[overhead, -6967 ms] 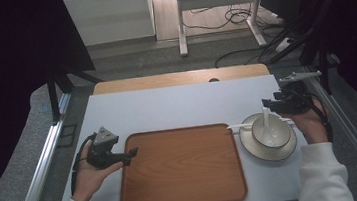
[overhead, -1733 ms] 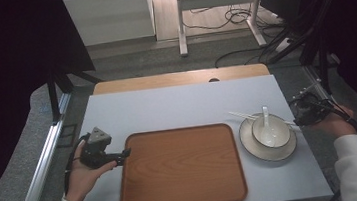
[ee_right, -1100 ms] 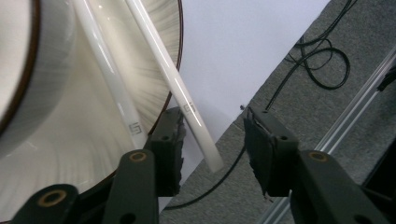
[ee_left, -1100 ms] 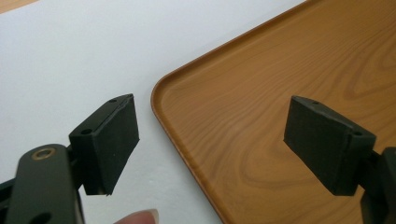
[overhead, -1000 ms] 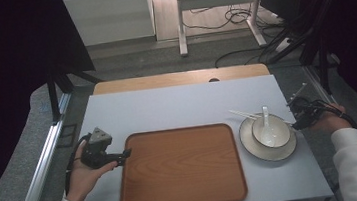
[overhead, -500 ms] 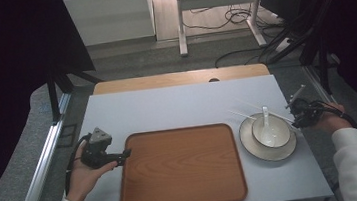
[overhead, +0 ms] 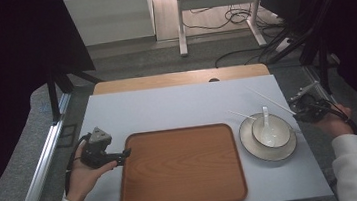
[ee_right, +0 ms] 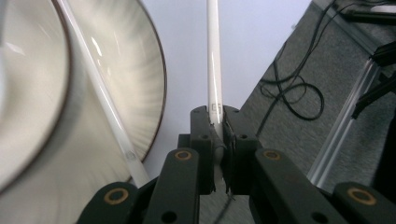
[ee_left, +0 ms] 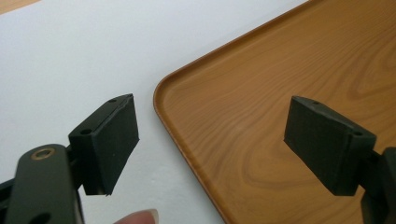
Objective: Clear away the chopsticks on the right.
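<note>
My right gripper [ee_right: 217, 121] is shut on the near end of a white chopstick [ee_right: 215, 60]; its jaws have just been closing on it. A second chopstick [ee_right: 100, 88] lies across the rim of the white plate [ee_right: 135, 70]. From above, the right gripper [overhead: 298, 113] sits at the plate's right side. The plate [overhead: 251, 145] carries a bowl [overhead: 270, 132] with a white spoon [overhead: 266, 119] in it. The held chopstick [overhead: 267, 98] runs back and left over the table. My left gripper [overhead: 124, 156] rests open at the left edge of the wooden tray [overhead: 181, 165], jaws wide [ee_left: 210, 144] and nothing between them.
The tray's rounded corner [ee_left: 161, 88] lies between the left jaws, on the white tabletop [ee_left: 70, 56]. A wooden strip [overhead: 179, 79] borders the table's far edge. Metal rails [overhead: 42, 165] run along the table's sides, and cables [ee_right: 289, 88] lie on the grey floor to the right.
The right gripper went from above the bowl to the plate's right side, then shifted slightly left onto the chopstick's end. The left hand kept still.
</note>
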